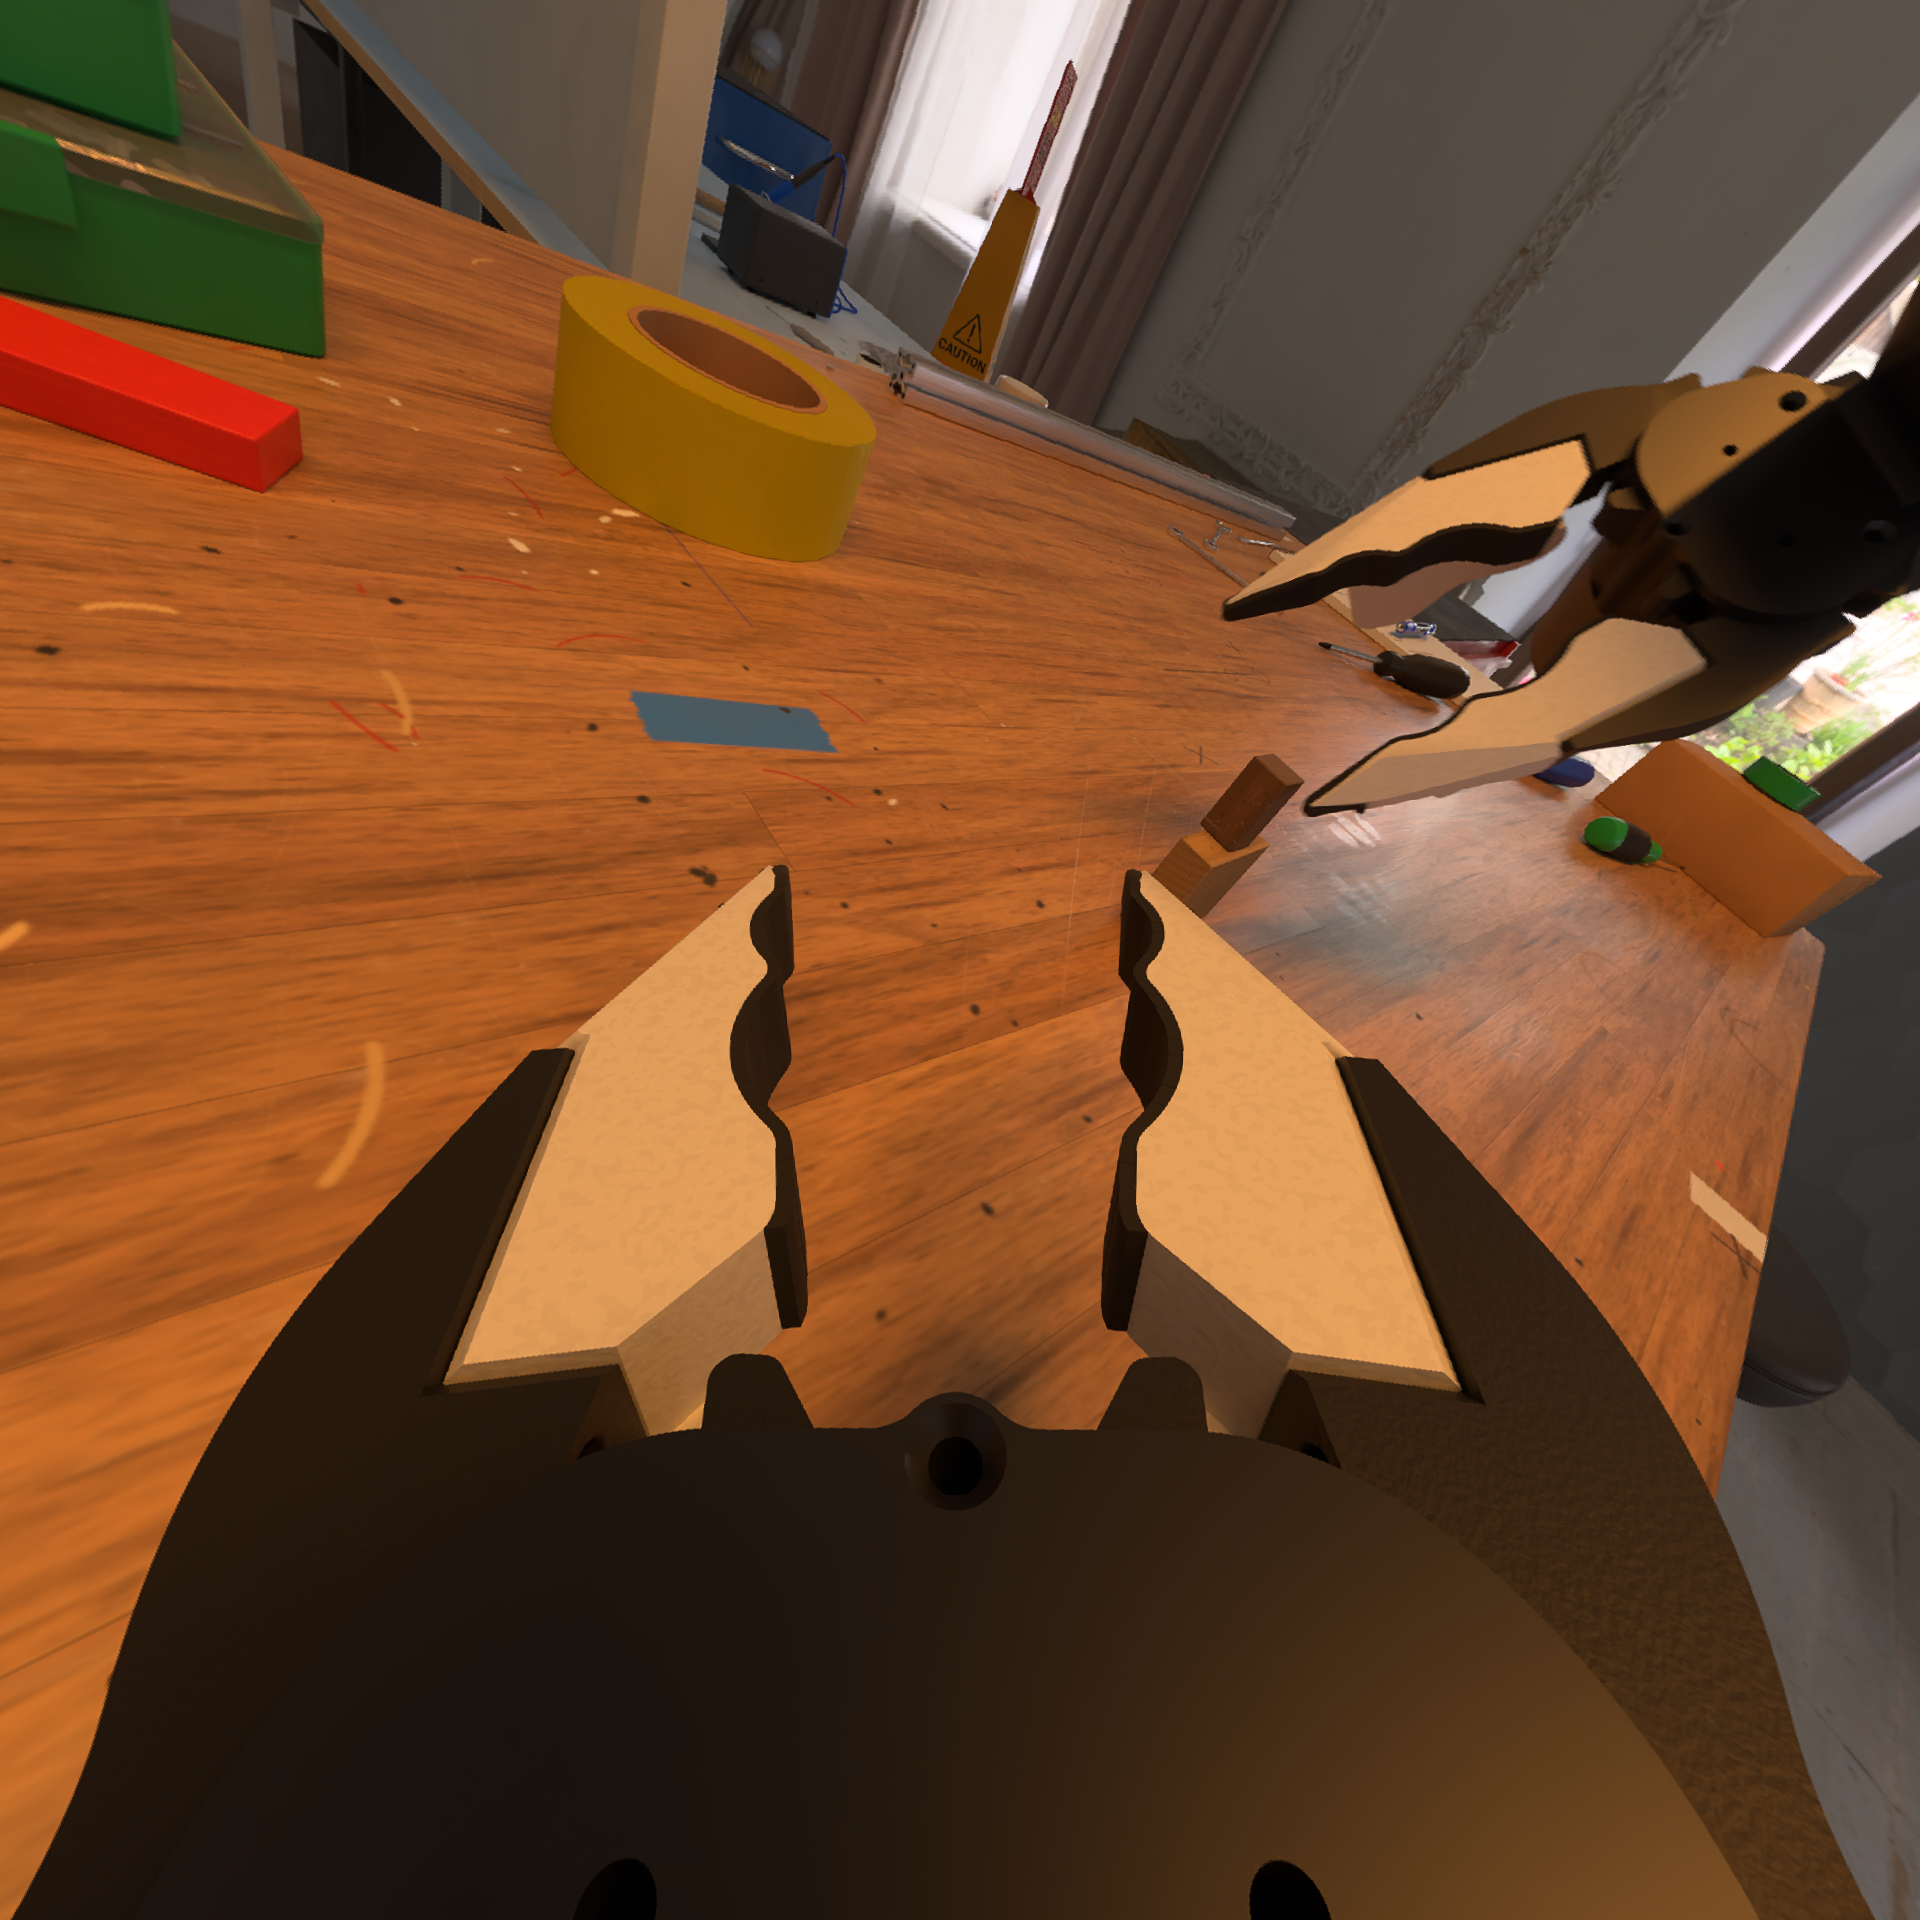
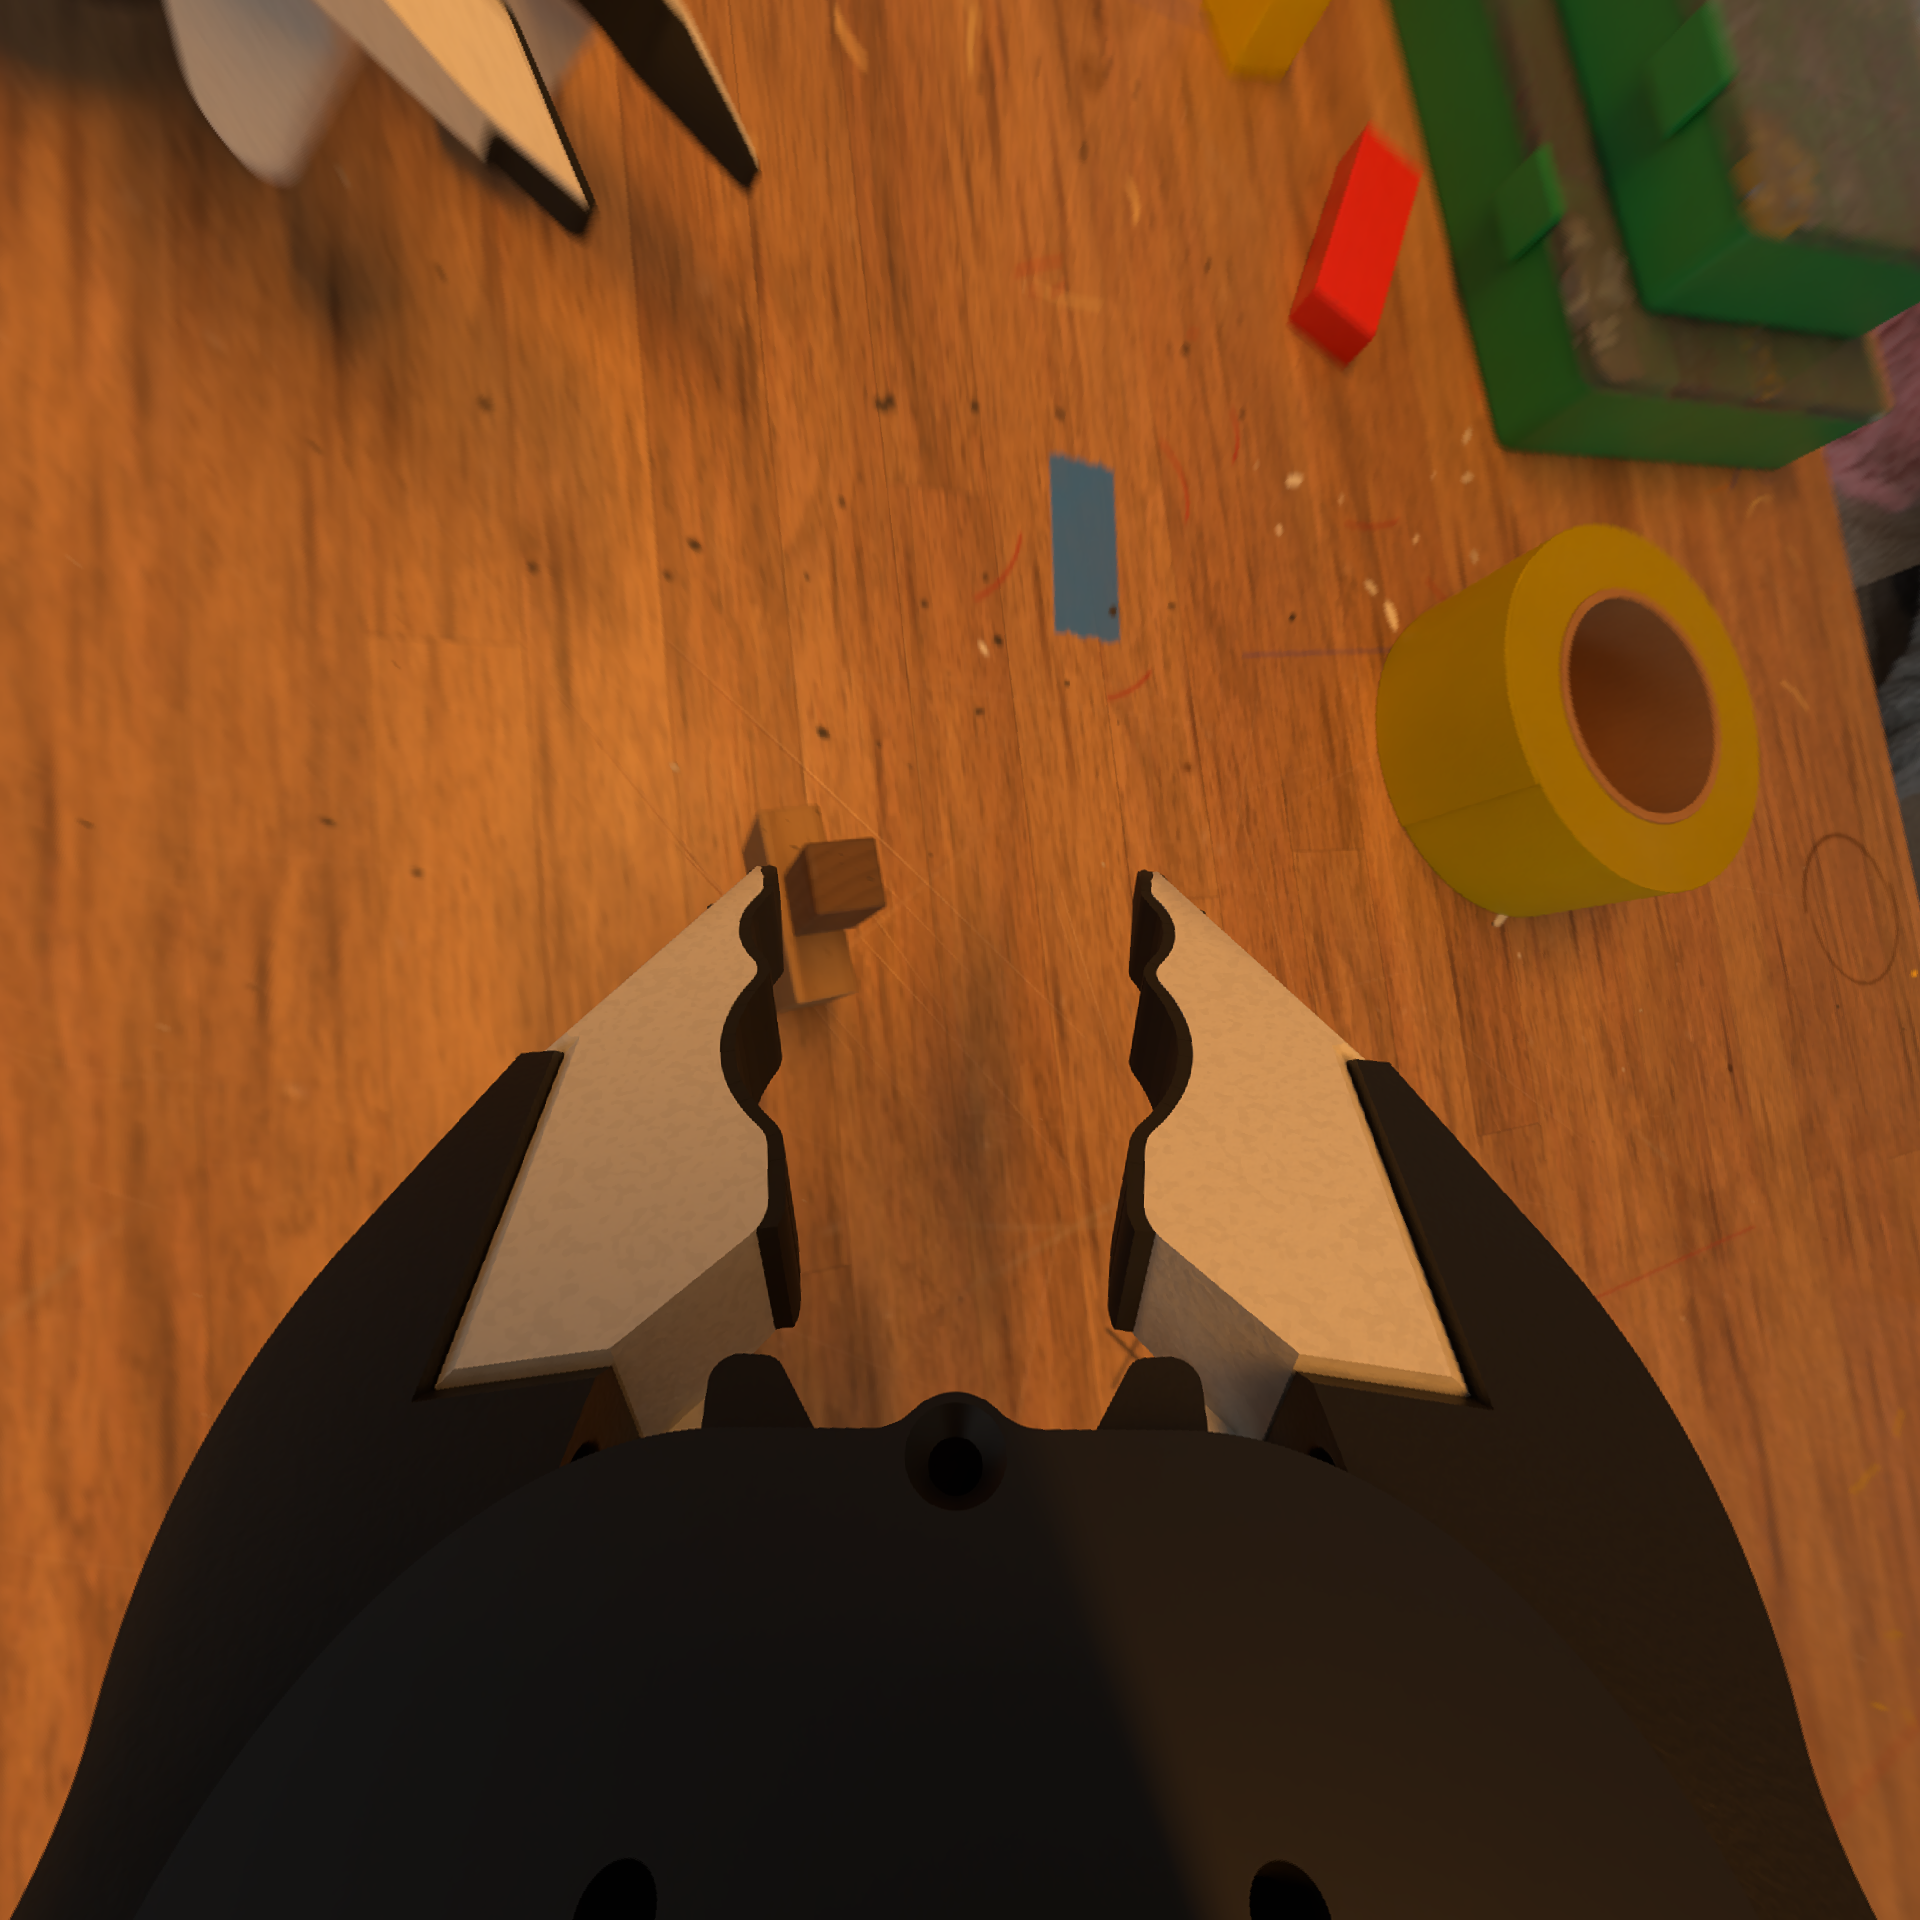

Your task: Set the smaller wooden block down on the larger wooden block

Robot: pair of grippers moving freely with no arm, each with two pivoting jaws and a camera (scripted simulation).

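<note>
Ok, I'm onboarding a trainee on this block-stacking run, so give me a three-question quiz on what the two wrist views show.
1. True or false: the left gripper holds the smaller wooden block.
2. Multiple choice: the smaller wooden block sits on A) the yellow tape roll, B) the larger wooden block, C) the red block.
3. Fill in: the flat strip stuck to the table between the blocks and the tape roll is ____ in colour.

Key
1. False: its jaws are open and empty.
2. B; the right gripper is open above it.
3. Blue, the blue tape strip.
</note>
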